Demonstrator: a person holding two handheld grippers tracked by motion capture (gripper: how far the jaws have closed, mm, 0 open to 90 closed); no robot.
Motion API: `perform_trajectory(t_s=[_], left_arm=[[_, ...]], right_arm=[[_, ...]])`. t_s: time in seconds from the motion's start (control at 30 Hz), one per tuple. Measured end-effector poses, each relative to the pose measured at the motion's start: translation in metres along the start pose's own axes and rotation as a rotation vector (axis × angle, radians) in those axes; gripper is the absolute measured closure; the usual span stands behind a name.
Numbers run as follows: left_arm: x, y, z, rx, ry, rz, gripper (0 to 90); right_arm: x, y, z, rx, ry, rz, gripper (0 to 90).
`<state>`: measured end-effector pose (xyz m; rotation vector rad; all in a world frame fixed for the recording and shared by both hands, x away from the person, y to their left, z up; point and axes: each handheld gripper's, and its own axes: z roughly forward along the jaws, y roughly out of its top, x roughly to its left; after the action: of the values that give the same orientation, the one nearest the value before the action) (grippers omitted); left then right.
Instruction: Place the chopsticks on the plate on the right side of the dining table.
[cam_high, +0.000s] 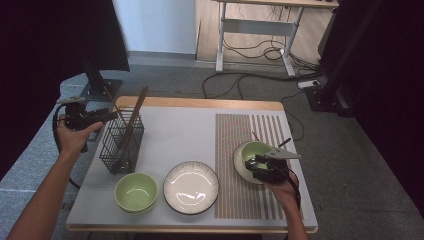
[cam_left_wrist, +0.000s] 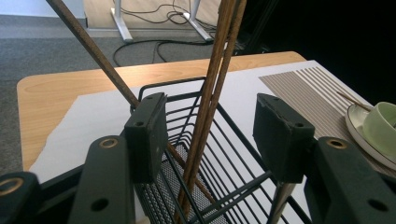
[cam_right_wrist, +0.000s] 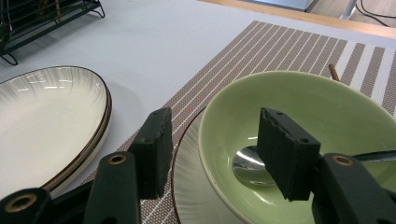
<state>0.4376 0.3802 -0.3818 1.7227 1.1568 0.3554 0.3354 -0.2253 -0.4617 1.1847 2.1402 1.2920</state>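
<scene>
Table setting in progress, itemised. Left gripper (cam_left_wrist: 210, 135): jaws stand apart, pressing nothing, straddling the brown wooden chopsticks (cam_left_wrist: 212, 88) that lean upright in the black wire cutlery basket (cam_high: 121, 142) near the table's left edge; likely poised to pick one out. Right gripper (cam_right_wrist: 217, 149): jaws apart around the near rim of the pale green ceramic bowl (cam_right_wrist: 299, 135), one pad outside, one inside, not visibly pinching; the bowl sits on a white saucer (cam_right_wrist: 187, 186) on the brown striped woven placemat (cam_high: 235, 200) by the right edge and holds a metal spoon (cam_right_wrist: 247, 165), apparently to be steadied or shifted. A second green bowl (cam_high: 136, 192) and a white ribbed plate (cam_high: 191, 187) lie along the near edge. Surface: white sheet over a wooden table (cam_high: 200, 103). Room: grey carpet, trailing cables, a desk frame (cam_high: 255, 30) behind.
</scene>
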Motion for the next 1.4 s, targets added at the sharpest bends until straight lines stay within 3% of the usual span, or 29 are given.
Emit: perform_trajectory(t_s=[0.43,1.4], left_arm=[[0.010,0.000,0.012,0.006,0.007,-0.013,44.3],[0.025,0.002,0.022,-0.007,0.029,-0.033,43.6]], right_arm=[[-0.001,0.001,-0.003,-0.008,-0.008,-0.005,45.5],[-0.005,0.000,-0.009,-0.020,-0.028,-0.007,45.6]])
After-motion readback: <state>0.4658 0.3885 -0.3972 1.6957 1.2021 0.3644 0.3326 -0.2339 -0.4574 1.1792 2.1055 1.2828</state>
